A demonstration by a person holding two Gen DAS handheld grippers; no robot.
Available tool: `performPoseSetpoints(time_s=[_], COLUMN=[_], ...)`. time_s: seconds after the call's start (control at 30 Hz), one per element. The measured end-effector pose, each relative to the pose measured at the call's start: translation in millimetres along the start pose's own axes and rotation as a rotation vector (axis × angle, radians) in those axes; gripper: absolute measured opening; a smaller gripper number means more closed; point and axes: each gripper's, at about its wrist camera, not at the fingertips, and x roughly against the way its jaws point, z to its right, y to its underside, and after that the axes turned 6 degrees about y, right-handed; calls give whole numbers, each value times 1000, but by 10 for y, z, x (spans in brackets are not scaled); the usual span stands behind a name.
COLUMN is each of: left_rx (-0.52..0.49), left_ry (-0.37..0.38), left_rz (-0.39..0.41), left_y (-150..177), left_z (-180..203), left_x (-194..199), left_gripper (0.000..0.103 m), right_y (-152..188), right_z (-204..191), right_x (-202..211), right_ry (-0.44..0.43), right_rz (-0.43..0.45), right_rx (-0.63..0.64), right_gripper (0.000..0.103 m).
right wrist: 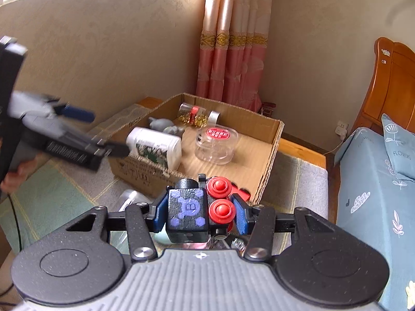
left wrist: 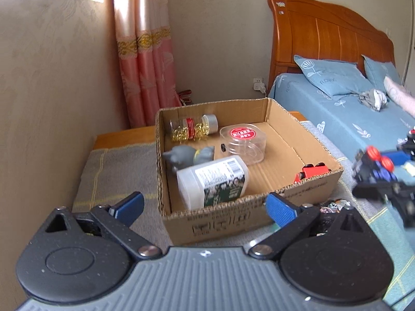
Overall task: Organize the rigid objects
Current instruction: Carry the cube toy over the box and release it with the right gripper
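Observation:
An open cardboard box (left wrist: 306,189) stands on a grey mat. In it lie a white bottle (left wrist: 212,178), a grey cat figure (left wrist: 186,155), a clear round tub with a red lid (left wrist: 243,140), a jar of gold clips (left wrist: 194,127) and a red toy train car (left wrist: 313,172). My left gripper (left wrist: 205,207) is open and empty in front of the box's near wall. My right gripper (right wrist: 199,213) is shut on a black toy train with red wheels (right wrist: 192,212), held just outside the box (right wrist: 272,160); it also shows blurred in the left wrist view (left wrist: 376,165).
A bed with blue bedding (left wrist: 337,114) and a wooden headboard (left wrist: 324,33) stands to the right. A pink curtain (left wrist: 145,64) hangs behind the box. Small objects (left wrist: 334,206) lie on the mat beside the box's right corner. The left gripper shows blurred in the right wrist view (right wrist: 64,134).

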Motion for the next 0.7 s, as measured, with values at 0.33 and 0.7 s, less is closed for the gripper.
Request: performPoseSetpoints(time_s=[0.33,0.7], left_rx=[37,85], left_ry=[-119,-173], left_rz=[32,29], left_y=[259,401], left_z=[-98,-280], left_x=[187,290], left_gripper=[100,100], right_y=[-589,-1032], right_z=[357,556], right_x=[-465,-1392], right_ry=[-41,2], right_rz=[-24,-109], right_rx=[-47,-77], right_gripper=[55,55])
